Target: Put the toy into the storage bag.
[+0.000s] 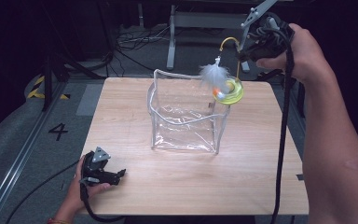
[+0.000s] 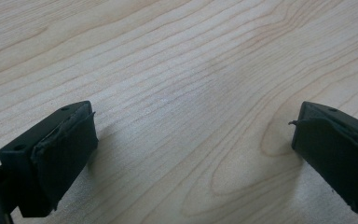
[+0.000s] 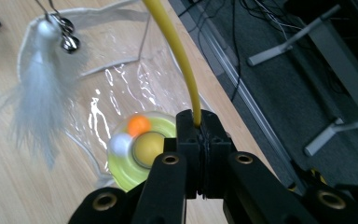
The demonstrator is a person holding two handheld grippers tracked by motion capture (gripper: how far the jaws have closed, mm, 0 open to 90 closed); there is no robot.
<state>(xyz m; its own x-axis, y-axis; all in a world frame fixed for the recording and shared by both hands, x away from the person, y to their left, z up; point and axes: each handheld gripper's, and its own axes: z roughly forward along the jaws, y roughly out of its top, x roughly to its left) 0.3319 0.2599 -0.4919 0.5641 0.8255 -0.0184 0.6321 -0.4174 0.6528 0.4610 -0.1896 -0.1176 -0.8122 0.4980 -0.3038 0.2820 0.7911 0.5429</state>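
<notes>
The right gripper [image 1: 248,52] is at the upper right of the high view, and its jaws are clamped together on the thin yellow wand [image 3: 177,56] of a cat toy [image 1: 228,90]; in the right gripper view the wand rises from between the closed jaws in the lower middle and curves toward the top of the frame; the toy's yellow-green disc [image 3: 142,149], with an orange ball and a white ball on it, sits just left of the jaws, and a white feather [image 3: 39,102] with small bells hangs at the upper left; in the high view the disc hangs over the right rear corner of the clear plastic bag [image 1: 184,116], which stands open in the middle of the wooden table [image 1: 121,182], and the toy seems to be above the rim, not yet inside; the left gripper [image 1: 116,176] rests at the lower left of the high view, jaws wide apart with only bare wood between them; I judge the step in hand is carrying the toy to the bag's mouth; the next move calls for bringing the disc and feather over the opening, toward the picture's left, then lowering them inside before the jaws let go; the soft rim may fold, so the left gripper could steady it
</notes>
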